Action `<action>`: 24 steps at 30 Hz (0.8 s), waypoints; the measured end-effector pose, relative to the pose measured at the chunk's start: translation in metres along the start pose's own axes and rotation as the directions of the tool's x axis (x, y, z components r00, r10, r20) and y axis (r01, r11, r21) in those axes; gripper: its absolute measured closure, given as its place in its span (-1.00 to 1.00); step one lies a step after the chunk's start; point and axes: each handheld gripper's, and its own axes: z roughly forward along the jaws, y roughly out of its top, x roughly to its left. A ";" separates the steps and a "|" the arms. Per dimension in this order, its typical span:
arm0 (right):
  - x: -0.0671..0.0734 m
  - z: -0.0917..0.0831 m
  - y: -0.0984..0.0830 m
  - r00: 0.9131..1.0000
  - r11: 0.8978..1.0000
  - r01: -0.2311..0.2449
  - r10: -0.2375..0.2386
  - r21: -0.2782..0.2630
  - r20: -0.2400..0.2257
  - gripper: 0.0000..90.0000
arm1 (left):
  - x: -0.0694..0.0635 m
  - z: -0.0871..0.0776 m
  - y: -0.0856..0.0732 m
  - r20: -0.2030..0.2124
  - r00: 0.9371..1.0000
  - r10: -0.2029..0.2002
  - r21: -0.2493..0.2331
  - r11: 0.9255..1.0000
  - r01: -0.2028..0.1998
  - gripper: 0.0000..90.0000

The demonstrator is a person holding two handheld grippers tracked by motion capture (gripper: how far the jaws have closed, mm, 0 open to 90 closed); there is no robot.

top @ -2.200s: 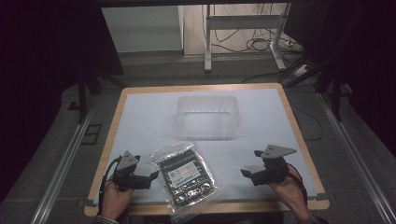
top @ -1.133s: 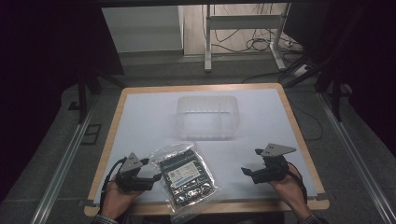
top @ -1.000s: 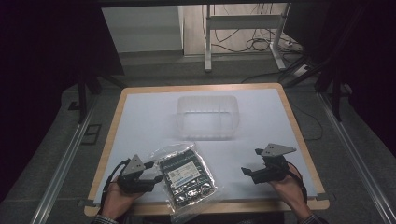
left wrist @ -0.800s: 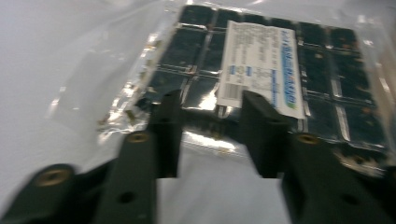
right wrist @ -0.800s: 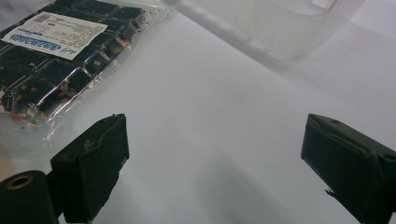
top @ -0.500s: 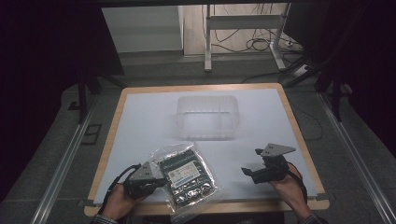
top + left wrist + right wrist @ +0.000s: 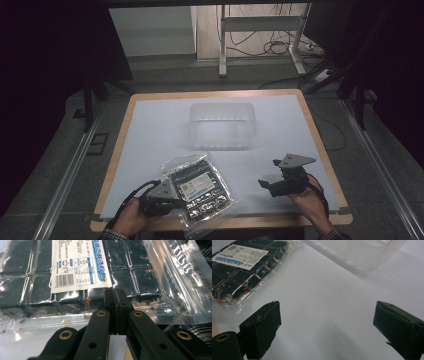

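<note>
High view: overhead, facing forward-down over the whole table (image 7: 150, 130). Gripper views: low, close, along their jaws; both share the clear-wrapped packet (image 7: 82, 272).

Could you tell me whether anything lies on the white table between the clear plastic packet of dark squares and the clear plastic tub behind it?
Nothing visible does. The clear plastic packet of dark squares, whose edge the left gripper has shut on, lies near the front edge; the bare white table runs from it to the clear plastic tub. The right gripper sits off to the side, open.
</note>
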 end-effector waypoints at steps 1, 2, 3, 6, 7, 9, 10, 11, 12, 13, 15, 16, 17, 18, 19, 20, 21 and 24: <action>0.000 0.000 0.000 1.000 1.000 0.001 -0.001 0.001 -0.001 -0.83 | 0.000 0.002 0.000 0.007 1.000 0.001 0.001 1.000 -0.001 0.99; 0.000 0.000 0.000 1.000 1.000 0.001 -0.001 0.001 -0.001 -0.83 | 0.000 0.002 0.000 0.007 1.000 0.001 0.001 1.000 -0.001 0.99; 0.000 0.000 0.000 1.000 1.000 0.001 -0.001 0.002 -0.001 -0.83 | -0.001 0.003 0.002 0.014 1.000 0.010 0.007 1.000 -0.010 0.99; 0.000 0.001 0.000 1.000 1.000 -0.001 0.001 0.002 0.001 -0.83 | -0.005 0.009 0.008 0.016 1.000 0.021 0.007 1.000 -0.021 0.99; 0.000 0.001 0.000 1.000 1.000 -0.001 0.001 0.002 0.001 -0.83 | -0.005 0.009 0.008 0.016 1.000 0.021 0.007 1.000 -0.021 0.99; -0.001 0.000 0.000 1.000 1.000 -0.006 0.006 0.001 0.002 -0.83 | -0.007 0.012 0.011 0.017 1.000 0.022 0.007 1.000 -0.022 0.99; -0.001 0.000 0.000 1.000 1.000 -0.008 0.008 0.000 0.003 -0.83 | -0.007 0.013 0.013 0.016 1.000 0.022 0.006 1.000 -0.022 0.99; -0.001 0.000 0.000 1.000 1.000 -0.008 0.008 0.000 0.003 -0.83 | -0.008 0.015 0.015 0.014 1.000 0.019 0.002 1.000 -0.019 0.99; -0.002 0.000 -0.001 1.000 1.000 -0.010 0.010 0.001 0.005 -0.83 | -0.009 0.017 0.019 0.007 1.000 0.028 0.006 1.000 -0.028 0.99; -0.002 0.000 0.000 1.000 1.000 -0.011 0.011 0.000 0.005 -0.83 | -0.010 0.019 0.021 0.004 0.999 0.032 0.009 0.999 -0.032 0.99; -0.002 0.000 -0.001 1.000 1.000 -0.010 0.010 0.001 0.008 -0.83 | -0.010 0.021 0.023 0.002 1.000 0.029 0.007 1.000 -0.029 0.99; -0.002 0.000 -0.001 1.000 1.000 -0.011 0.011 0.002 0.009 -0.83 | -0.011 0.024 0.026 -0.002 0.999 0.032 0.010 0.999 -0.032 0.99; -0.002 0.000 -0.001 1.000 1.000 -0.011 0.011 0.002 0.009 -0.83 | -0.011 0.024 0.026 -0.002 0.999 0.032 0.010 0.999 -0.032 0.99; -0.002 0.000 -0.001 1.000 1.000 -0.012 0.012 0.002 0.010 -0.83 | -0.012 0.027 0.030 -0.005 0.999 0.033 0.010 0.999 -0.033 0.99; -0.003 -0.001 -0.001 1.000 1.000 -0.012 0.012 0.003 0.012 -0.83 | -0.013 0.029 0.031 -0.007 0.999 0.034 0.011 0.999 -0.034 0.99; -0.003 -0.001 -0.001 1.000 1.000 -0.013 0.013 0.003 0.014 -0.83 | -0.014 0.032 0.035 -0.009 0.999 0.031 0.008 0.999 -0.031 0.99; -0.003 -0.001 -0.001 1.000 1.000 -0.016 0.016 0.003 0.015 -0.83 | -0.014 0.034 0.038 -0.012 0.999 0.036 0.014 0.999 -0.036 1.00; -0.005 -0.003 -0.001 0.999 1.000 -0.023 0.023 -0.002 0.025 -0.83 | -0.016 0.040 0.045 -0.022 0.999 0.036 0.008 0.999 -0.036 1.00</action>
